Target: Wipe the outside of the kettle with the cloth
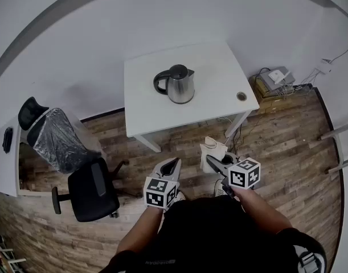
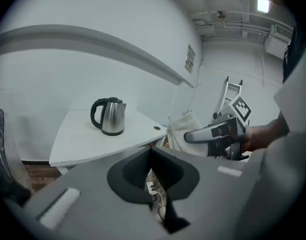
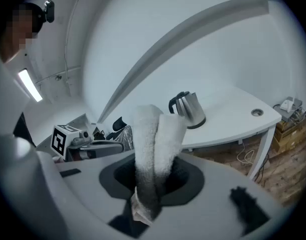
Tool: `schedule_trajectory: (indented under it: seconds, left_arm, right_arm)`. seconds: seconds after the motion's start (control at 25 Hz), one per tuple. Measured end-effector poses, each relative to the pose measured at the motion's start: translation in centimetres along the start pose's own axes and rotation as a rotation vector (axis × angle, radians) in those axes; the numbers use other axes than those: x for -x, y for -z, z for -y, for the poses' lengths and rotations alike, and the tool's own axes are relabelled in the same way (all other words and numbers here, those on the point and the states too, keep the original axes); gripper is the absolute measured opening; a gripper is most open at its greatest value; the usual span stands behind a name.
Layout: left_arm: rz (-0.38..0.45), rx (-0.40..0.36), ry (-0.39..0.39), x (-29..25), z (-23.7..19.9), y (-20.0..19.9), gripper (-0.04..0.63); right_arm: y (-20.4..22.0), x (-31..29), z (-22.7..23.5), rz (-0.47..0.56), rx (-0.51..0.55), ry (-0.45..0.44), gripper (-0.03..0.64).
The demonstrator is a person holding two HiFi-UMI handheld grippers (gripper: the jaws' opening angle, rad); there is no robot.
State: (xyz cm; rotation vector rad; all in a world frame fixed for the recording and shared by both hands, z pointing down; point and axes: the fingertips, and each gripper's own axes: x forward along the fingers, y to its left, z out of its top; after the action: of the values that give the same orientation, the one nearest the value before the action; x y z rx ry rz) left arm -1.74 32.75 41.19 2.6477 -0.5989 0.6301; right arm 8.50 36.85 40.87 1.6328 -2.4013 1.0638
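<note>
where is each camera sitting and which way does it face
Head view: on the person's head, looking steeply down at table and kettle; both arms, left tool, right tool show.
Left gripper view: on the left tool, facing the kettle; right tool at right.
Right gripper view: on the right tool, facing the kettle past its gripped cloth; left tool at left.
All three share the kettle.
</note>
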Motion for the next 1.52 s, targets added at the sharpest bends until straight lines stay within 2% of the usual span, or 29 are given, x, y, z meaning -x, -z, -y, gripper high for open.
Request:
schedule_trajectory:
  seconds: [0.28,0.48,0.8,1.04,1.2,1.32,1.4,1.52]
  left_arm:
    - [0.014,0.017,0.006,0.5,-0.8,0.5,0.008]
    - [0.032,0.043,0.020,2.9,-4.0,1.7,0.008]
    - [0.018,0.043,0.027,6.2,-9.6,3.4,0.008]
    - [0.021,0.054,0.021,3.0,-10.7,1.5,0.008]
    - [0.015,0.052,-0.030,-0.2,-11.8,-1.0,0.008]
    - [0.021,0.036,-0.058,-3.6,-12.1,-4.3,0.008]
    - [0.031,0.035,-0.083,-5.9,-12.4,-6.6,0.008]
    - [0.047,0.042,-0.148,-9.1,-13.1,-10.1,0.008]
  right_arm:
    - [0.4,-0.8,-0.7,-0.019,0.015,0.007,0.098]
    - [0.8,-3.2,-3.9,-0.030,0.036,0.000,0.098]
    - [0.0,-7.1,-8.3,-0.015,0.077,-0.004,0.098]
    - [-1.5,-8.6,-4.9,-0.067,0.096,0.010,0.098]
    - [-4.3,-10.5,-1.8,-0.064,0.105,-0.047,0.098]
    - [-7.2,-11.7,0.8,-0.063,0.126,-0.102,0.098]
    - [-8.9,-12.2,3.0,-0.075,0.172,-0.118,0.098]
    - [-11.3,-12.4,6.9,-0.127,0.346,-0.091,0.098]
